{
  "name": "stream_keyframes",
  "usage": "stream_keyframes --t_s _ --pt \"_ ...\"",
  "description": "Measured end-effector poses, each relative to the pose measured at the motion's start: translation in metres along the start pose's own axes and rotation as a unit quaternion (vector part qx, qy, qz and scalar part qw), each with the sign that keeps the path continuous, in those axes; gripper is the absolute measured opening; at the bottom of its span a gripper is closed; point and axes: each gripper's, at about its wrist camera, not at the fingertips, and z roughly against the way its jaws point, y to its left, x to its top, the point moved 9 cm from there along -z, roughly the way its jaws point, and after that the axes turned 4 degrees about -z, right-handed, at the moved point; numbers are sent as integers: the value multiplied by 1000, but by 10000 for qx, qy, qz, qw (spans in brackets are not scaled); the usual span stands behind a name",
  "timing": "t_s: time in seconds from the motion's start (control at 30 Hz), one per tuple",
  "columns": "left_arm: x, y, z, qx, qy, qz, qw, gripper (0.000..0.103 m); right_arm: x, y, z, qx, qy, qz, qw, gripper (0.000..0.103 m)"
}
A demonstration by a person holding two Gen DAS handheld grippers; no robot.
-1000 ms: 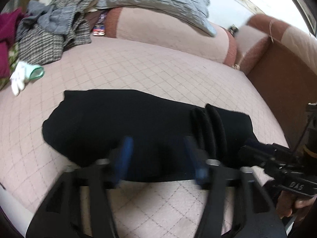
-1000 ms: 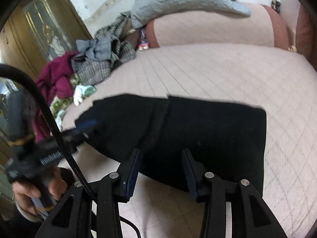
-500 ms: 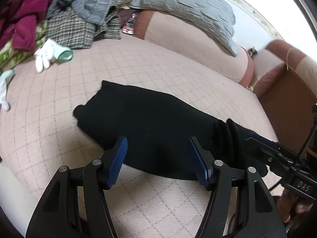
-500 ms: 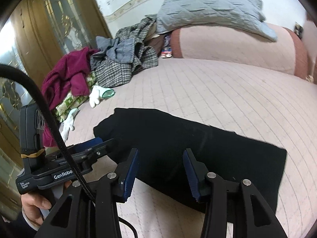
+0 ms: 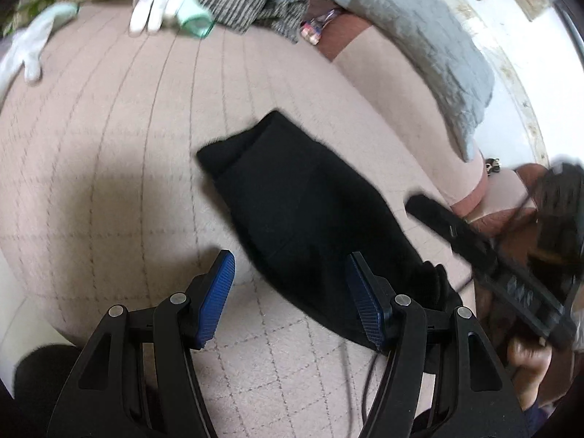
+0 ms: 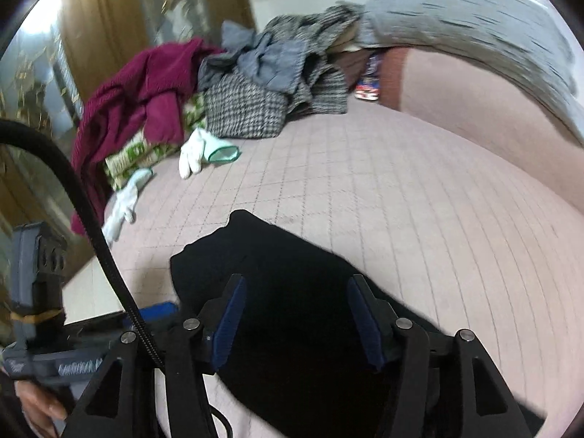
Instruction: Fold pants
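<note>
Both grippers have rolled and slid sideways since a second ago, so the black pants [image 5: 310,215] now look slanted on the pink bed [image 5: 109,146]. The left gripper [image 5: 290,299] tips down, wide open, holding nothing. The right gripper [image 6: 295,321] tips down over the pants, its jaws opening, gripping nothing.

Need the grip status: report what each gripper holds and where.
Nothing is held. The left gripper is open above the black pants; the right gripper is opening, empty.
</note>
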Motion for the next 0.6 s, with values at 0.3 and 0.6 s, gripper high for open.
stream_keyframes --t_s 0.3,0.6 --pt "11 -3 -15 107 -205 -289 9993 69 27 15 -82 498 926 672 9922 60" --pt "21 1 -20 -57 -332 -247 9991 70 23 23 -100 1274 816 540 9870 12"
